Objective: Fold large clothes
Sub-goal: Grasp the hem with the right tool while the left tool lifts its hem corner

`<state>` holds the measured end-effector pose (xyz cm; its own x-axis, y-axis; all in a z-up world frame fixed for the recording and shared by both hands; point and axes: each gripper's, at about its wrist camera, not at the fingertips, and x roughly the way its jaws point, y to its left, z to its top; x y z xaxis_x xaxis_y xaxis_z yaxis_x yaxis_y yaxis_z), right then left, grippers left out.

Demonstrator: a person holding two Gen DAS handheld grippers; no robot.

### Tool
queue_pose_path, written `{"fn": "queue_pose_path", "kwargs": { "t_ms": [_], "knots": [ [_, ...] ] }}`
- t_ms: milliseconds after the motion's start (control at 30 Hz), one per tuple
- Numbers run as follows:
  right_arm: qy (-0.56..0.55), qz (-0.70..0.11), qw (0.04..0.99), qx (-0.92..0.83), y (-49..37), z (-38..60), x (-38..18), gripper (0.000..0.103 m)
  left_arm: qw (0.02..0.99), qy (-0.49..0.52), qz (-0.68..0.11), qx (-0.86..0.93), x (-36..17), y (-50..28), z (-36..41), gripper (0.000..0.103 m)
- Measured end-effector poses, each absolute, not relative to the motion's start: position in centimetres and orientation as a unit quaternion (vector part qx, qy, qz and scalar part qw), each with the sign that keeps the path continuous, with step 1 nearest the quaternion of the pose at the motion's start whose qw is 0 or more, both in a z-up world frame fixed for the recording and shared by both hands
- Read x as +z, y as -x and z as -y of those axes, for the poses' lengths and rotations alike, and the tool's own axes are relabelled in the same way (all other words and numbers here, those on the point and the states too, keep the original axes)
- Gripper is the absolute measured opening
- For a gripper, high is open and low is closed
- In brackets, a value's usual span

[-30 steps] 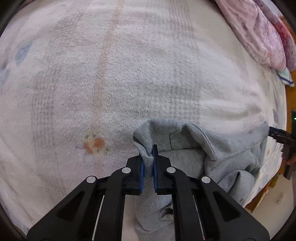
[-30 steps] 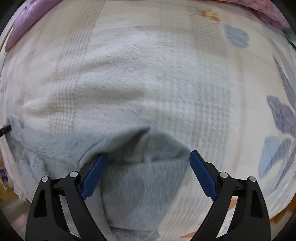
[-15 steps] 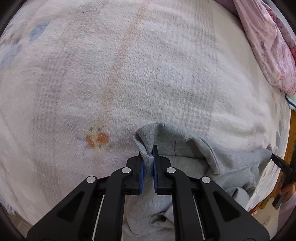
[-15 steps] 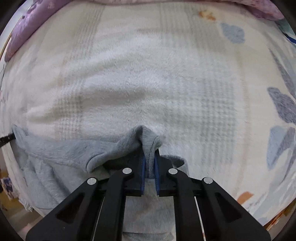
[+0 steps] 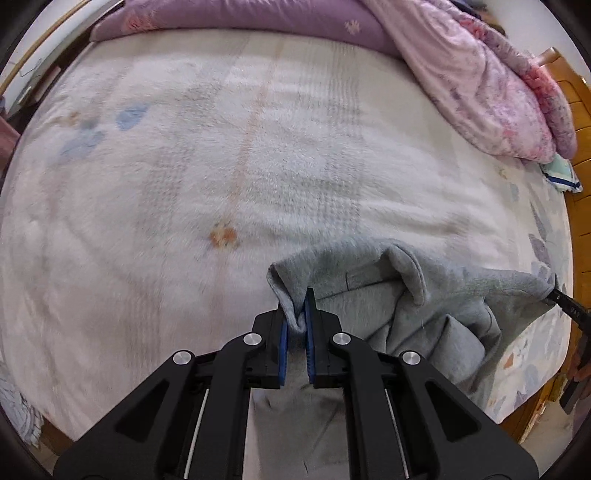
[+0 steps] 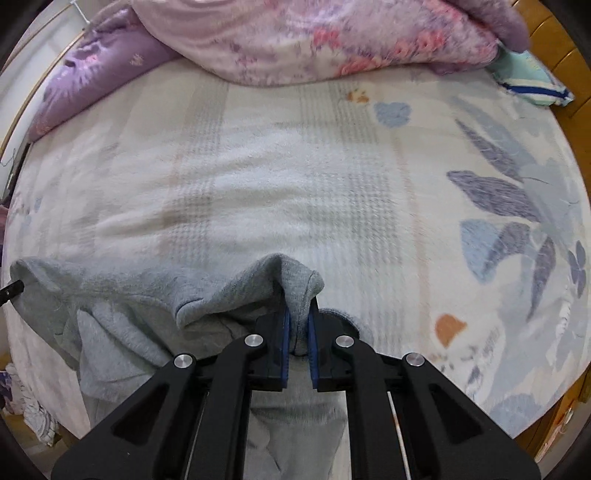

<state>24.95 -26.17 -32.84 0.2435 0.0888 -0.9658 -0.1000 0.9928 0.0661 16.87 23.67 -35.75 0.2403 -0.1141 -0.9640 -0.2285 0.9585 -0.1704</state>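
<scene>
A grey sweatshirt [image 5: 436, 295] hangs between my two grippers above the bed. My left gripper [image 5: 296, 314] is shut on a bunched corner of its edge, and the cloth runs right to where the black tip of the right gripper [image 5: 565, 304] pinches the other end. In the right wrist view the right gripper [image 6: 297, 321] is shut on a ribbed fold of the same sweatshirt [image 6: 155, 306], which stretches left to the left gripper's tip [image 6: 11, 290]. The rest of the garment droops below both grippers.
The bed carries a fluffy white blanket [image 5: 258, 166] with faint checks and flower prints. A pink floral quilt [image 5: 491, 85] and a purple pillow [image 5: 240, 18] lie at the far end, a small teal pillow [image 6: 528, 77] beside them. A wooden bed frame [image 5: 576, 122] borders the right.
The right gripper went from wide open around the sweatshirt to shut on it. Both grippers have since risen, lifting the garment off the blanket, and more of the bed's far end shows.
</scene>
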Motion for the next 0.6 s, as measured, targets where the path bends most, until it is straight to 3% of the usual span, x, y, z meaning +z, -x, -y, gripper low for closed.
{"fn": "queue_pose_path", "kwargs": {
  "t_ms": [367,600],
  "knots": [
    [-0.004,-0.588,0.806,0.069,-13.4,28.8,-28.5,0.007,0.781,0.135,-0.607,0.057,-31.5,-5.1,-21.3,0.007],
    [-0.026,-0.623,0.779,0.071,-3.8,30.6,-32.3,0.008,0.736,0.165,-0.645,0.122,-35.8,5.8,-20.1,0.006]
  ]
}}
